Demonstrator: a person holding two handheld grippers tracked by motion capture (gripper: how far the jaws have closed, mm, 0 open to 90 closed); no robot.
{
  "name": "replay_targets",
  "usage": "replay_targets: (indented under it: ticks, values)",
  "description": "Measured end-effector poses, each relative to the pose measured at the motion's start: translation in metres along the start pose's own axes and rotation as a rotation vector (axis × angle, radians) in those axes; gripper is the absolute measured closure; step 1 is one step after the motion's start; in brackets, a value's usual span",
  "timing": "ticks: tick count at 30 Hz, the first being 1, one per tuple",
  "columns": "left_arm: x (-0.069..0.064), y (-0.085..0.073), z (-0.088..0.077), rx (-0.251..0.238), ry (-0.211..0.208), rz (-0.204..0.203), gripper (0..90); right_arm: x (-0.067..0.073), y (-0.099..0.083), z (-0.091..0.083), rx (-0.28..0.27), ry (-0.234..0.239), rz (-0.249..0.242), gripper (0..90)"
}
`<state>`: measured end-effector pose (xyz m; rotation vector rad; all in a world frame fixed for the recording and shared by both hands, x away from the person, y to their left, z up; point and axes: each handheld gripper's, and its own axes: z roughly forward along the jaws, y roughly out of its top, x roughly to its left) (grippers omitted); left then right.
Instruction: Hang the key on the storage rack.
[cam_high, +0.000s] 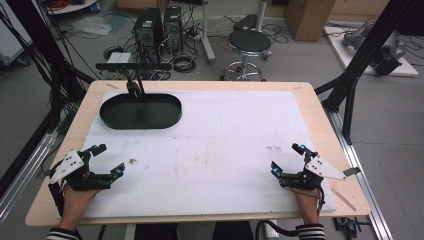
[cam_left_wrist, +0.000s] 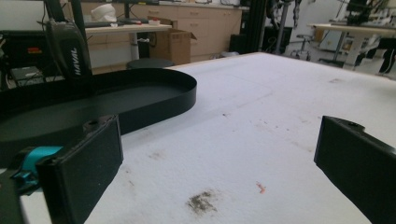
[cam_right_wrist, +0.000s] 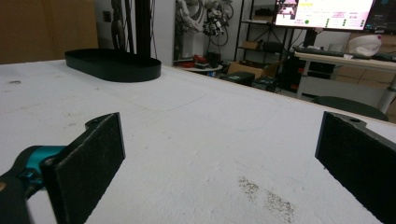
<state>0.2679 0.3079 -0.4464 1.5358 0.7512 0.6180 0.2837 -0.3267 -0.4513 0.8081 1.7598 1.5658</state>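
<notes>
High view showed the left gripper (cam_high: 107, 159) and the right gripper (cam_high: 286, 156) resting at the near corners of the white mat (cam_high: 215, 145), both with jaws spread wide and nothing held between them. The black oval tray (cam_high: 141, 111) was seen at the far left, nearest the left gripper, with a black stand (cam_high: 134, 85) rising from it. A reach to the tray would best be made low and slowly, the rim approached squarely and the stand avoided.

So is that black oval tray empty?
Nearly: the black oval tray shows a bare floor, apart from a black stand rising from its far-left part.
</notes>
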Motion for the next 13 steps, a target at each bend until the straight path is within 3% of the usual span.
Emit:
replay_targets:
  ticks: [7,13]
  values:
    - [-0.0030,-0.0055,-0.0029,-0.025,0.006,0.038,1.7,0.0003,-0.0002,-0.0003,-0.001,-0.001,-0.005,0.4]
    - [-0.0012,-0.0056,-0.0033,-0.027,0.020,0.017,1.7,0.0007,-0.0001,0.0003,-0.002,-0.002,-0.015,0.4]
